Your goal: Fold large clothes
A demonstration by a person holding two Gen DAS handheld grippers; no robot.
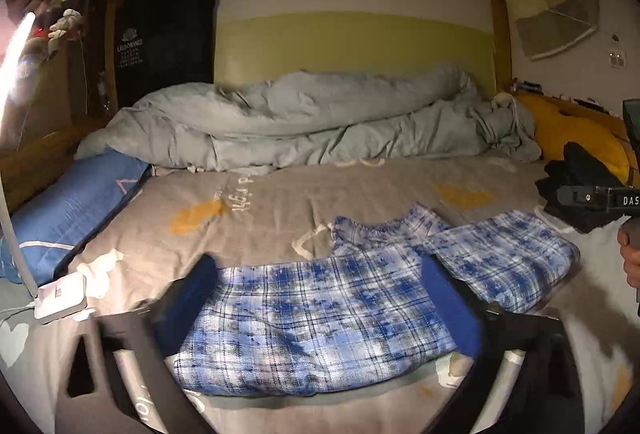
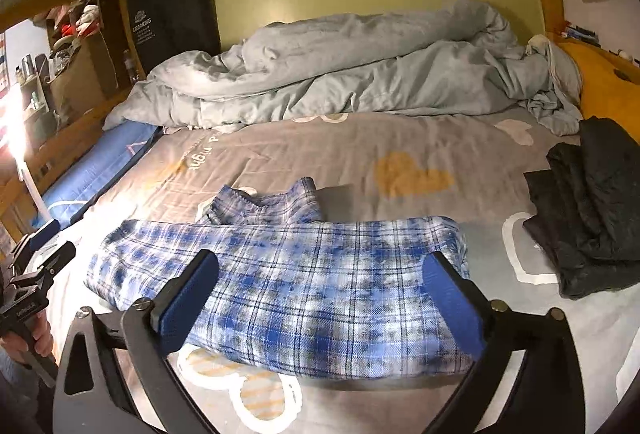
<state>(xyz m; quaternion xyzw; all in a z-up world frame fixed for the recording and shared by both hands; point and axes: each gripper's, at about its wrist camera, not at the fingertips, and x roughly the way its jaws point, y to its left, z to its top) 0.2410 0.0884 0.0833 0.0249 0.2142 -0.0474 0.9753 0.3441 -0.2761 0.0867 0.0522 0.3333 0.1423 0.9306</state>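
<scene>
Blue and white plaid trousers (image 1: 320, 318) lie folded on the grey bed sheet (image 1: 280, 202), waistband toward the back. My left gripper (image 1: 318, 262) hovers over their left part, open, its blue pads (image 1: 192, 298) wide apart with nothing pressed between them. In the right wrist view the trousers (image 2: 320, 298) stretch across the sheet (image 2: 360, 154), and my right gripper (image 2: 322, 259) hangs open above their right half. The right gripper's body and a hand (image 1: 630, 258) show at the left wrist view's right edge. The left gripper's body (image 2: 36, 258) shows at the other view's left edge.
A bunched grey-green duvet (image 1: 312, 122) fills the back of the bed. A blue pillow (image 1: 72, 206) lies along the left side, with a white box (image 1: 60, 298) near it. A folded black garment (image 2: 588, 210) and a yellow cushion (image 2: 608, 86) sit on the right. A wooden frame surrounds the bed.
</scene>
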